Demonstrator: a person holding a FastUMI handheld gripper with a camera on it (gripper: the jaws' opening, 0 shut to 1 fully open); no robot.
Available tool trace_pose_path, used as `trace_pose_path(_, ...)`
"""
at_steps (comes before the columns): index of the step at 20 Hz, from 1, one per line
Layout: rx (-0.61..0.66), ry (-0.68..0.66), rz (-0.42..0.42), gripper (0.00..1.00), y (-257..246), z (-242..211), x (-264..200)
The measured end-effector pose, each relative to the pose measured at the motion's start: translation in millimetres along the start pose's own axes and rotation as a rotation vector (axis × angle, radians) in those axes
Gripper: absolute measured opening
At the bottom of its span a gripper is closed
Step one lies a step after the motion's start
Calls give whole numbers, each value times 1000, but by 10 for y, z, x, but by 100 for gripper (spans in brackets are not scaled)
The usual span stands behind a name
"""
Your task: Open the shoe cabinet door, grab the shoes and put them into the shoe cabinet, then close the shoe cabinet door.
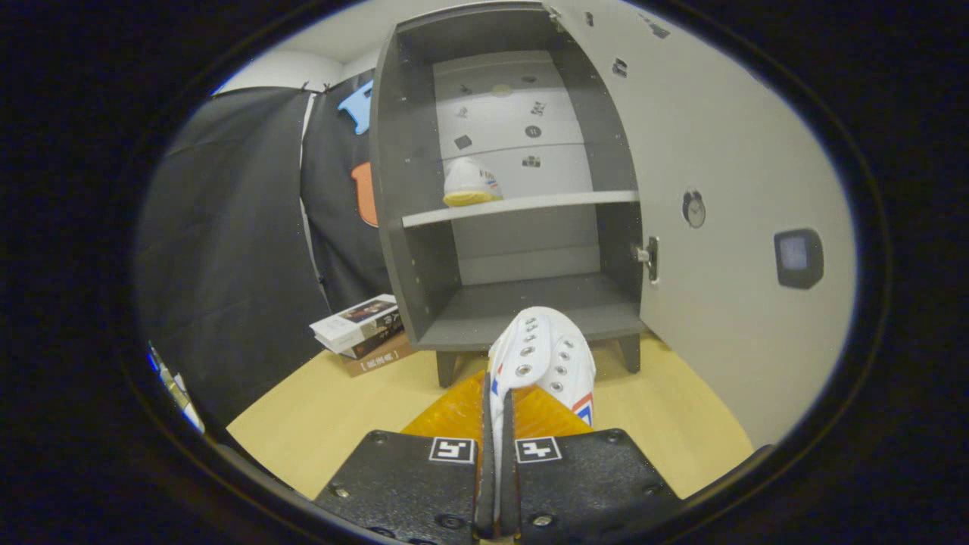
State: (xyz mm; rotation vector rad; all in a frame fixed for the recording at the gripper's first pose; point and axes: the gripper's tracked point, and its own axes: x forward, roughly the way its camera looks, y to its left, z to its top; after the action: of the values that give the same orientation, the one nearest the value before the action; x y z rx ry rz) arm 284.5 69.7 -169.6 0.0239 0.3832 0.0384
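**Second shoe held before open cabinet**

The grey shoe cabinet (pixel 522 197) stood with its pale door (pixel 719 227) swung wide to the right, the hinge (pixel 649 260) showing at the door's inner edge and a small round knob (pixel 693 208) on the door's face. The cabinet rested on short legs on a light wooden floor (pixel 318 416). A pale shelf (pixel 522 207) split the inside into an upper and a lower compartment; the lower one lay bare.

On the shelf, toward its left half, sat a white shoe with a yellow sole (pixel 469 184), seen end-on, its long axis running front to back into the cabinet.

Left of the cabinet's foot, a short stack of books (pixel 362 333) lay on the floor against the black cloth.

The gripper (pixel 498 454) was closed narrow, both fingers (pixel 424 484) pressing a thin edge of a white sneaker (pixel 541 359) with metal eyelets and red-and-blue trim. The sneaker pointed straight away from the fingers toward the lower compartment, its long axis in line with them, its far end just short of the cabinet's front edge. Its orange-yellow sole (pixel 454 412) showed below, just ahead of the fingers.
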Motion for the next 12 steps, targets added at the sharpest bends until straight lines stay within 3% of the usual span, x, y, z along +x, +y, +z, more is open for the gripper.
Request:
trace_pose_path(5, -3, -101, 29, 6, 60, 714, -38)
trace_pose_path(12, -32, -212, 34, 7, -55, 1747, 247)
